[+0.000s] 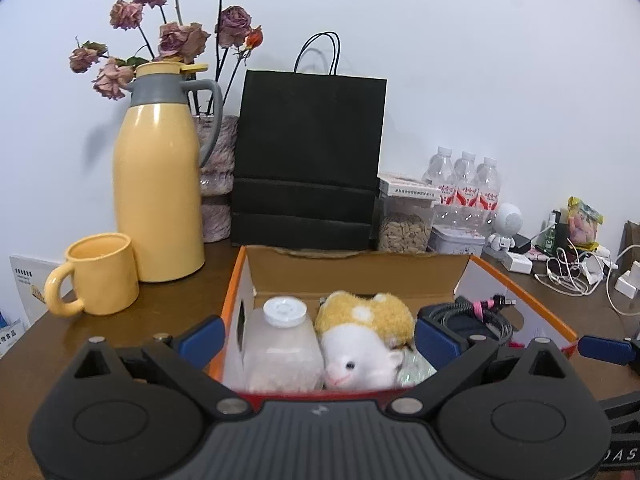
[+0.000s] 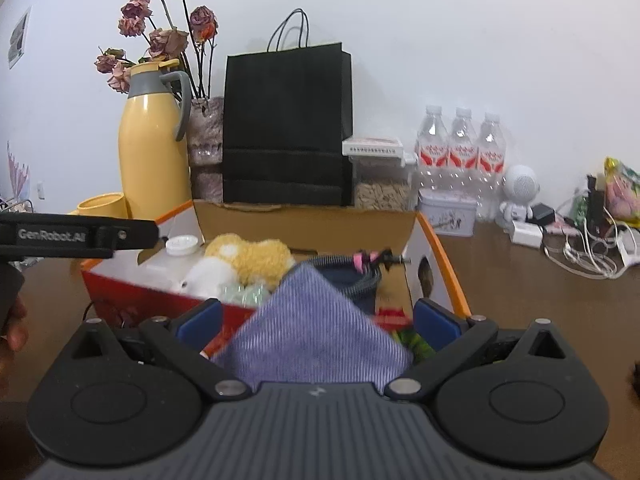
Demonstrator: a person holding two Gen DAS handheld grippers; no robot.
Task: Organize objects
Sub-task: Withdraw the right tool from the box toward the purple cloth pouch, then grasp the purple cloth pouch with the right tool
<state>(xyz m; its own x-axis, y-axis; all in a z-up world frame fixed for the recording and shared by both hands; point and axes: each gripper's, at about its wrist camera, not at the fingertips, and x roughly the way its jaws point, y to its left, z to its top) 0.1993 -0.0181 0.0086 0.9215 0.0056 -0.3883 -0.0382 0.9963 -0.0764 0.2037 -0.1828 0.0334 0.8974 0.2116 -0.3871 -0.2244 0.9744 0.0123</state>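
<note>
We see a brown wooden table point(image 1: 192, 280) against a white wall. At the back stand a tall yellow flask point(image 1: 158, 184) with a grey collar, a yellow mug point(image 1: 100, 274) just beside it, dried roses point(image 1: 176, 36) in a furry vase behind, and a black paper bag point(image 1: 308, 160) upright at the centre. Right of the bag are a clear container of seeds point(image 1: 404, 228), three water bottles point(image 1: 464, 184), a small tin point(image 1: 456, 240), a white toy robot point(image 1: 506, 226) and a tangle of white cables and chargers point(image 1: 572, 270).

In front of the bag sits an open cardboard box point(image 1: 360, 272) with orange edges. Inside it, from left to right, lie a clear plastic jar point(image 1: 280, 340) with a white lid, a yellow and white plush toy point(image 1: 366, 336) touching the jar, and a coiled dark cable point(image 1: 472, 312) tied with a pink band.

Our left tool point(image 1: 318, 338) hovers at the near edge of the box, its blue-padded fingers wide apart and holding nothing.

Our right tool point(image 2: 316, 322) is near the box's front right corner, fingers also spread wide. A folded purple striped cloth point(image 2: 312, 332) lies between them; we cannot tell whether it touches either pad. It blocks our view of part of the box.
</note>
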